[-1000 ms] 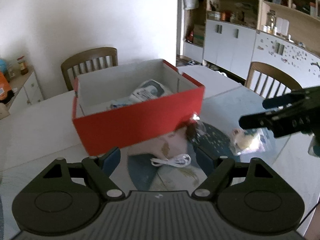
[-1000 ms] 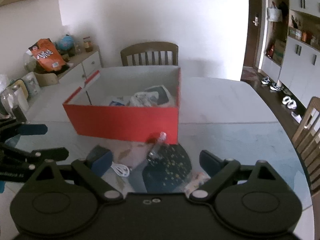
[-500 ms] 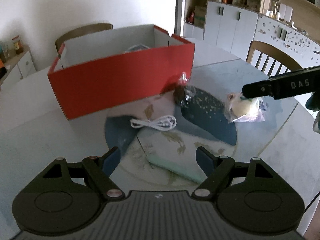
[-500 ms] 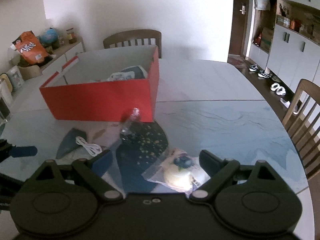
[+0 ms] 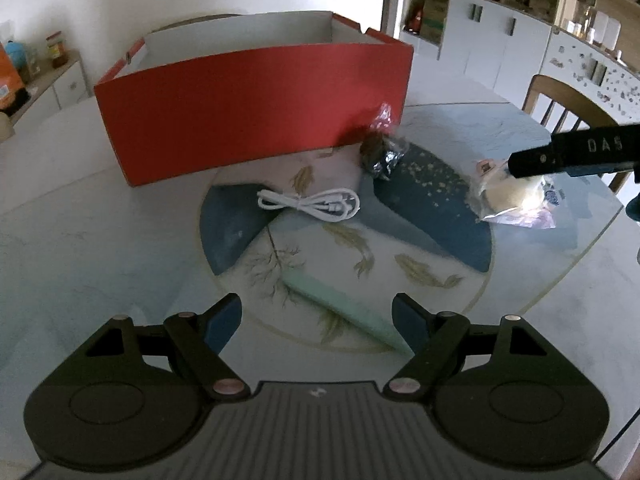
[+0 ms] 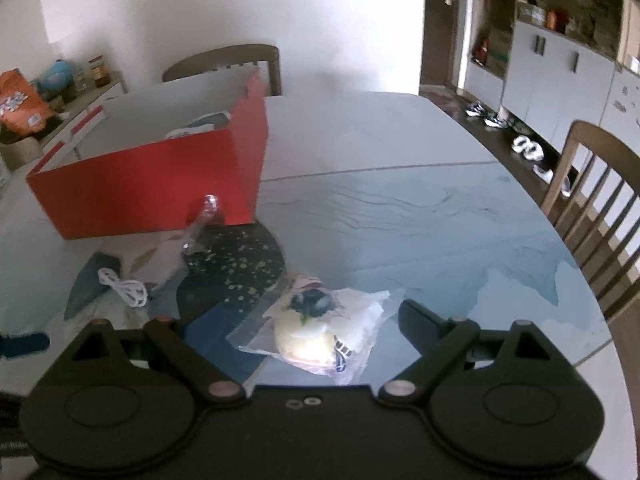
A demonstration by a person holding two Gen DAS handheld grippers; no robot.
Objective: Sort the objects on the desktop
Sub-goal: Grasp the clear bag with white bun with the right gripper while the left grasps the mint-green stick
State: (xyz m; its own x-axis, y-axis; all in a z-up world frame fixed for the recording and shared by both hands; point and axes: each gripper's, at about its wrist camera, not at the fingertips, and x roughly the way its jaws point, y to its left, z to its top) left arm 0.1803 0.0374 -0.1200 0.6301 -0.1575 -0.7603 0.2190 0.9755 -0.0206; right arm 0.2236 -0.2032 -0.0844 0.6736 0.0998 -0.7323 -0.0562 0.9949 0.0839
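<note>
A: Your bagged bun (image 6: 316, 340) lies on the glass table (image 6: 420, 240), right between the right gripper (image 6: 308, 332) fingers, which stand spread, touching nothing I can see.

B: The risk there is that loose plastic. Pinch only the wrapper edge and I'd expect it to slip out on the lift.

A: The white cable (image 5: 310, 204) sits coiled ahead of your left gripper (image 5: 316, 316), well short of its spread, empty fingers.

B: Thin and flat on glass, so you could close over it and miss.

A: The dark wrapped sweet (image 5: 380, 152) leans by the red box (image 5: 248, 108).

B: Clip that wall carrying anything over and the box may slide.
</note>
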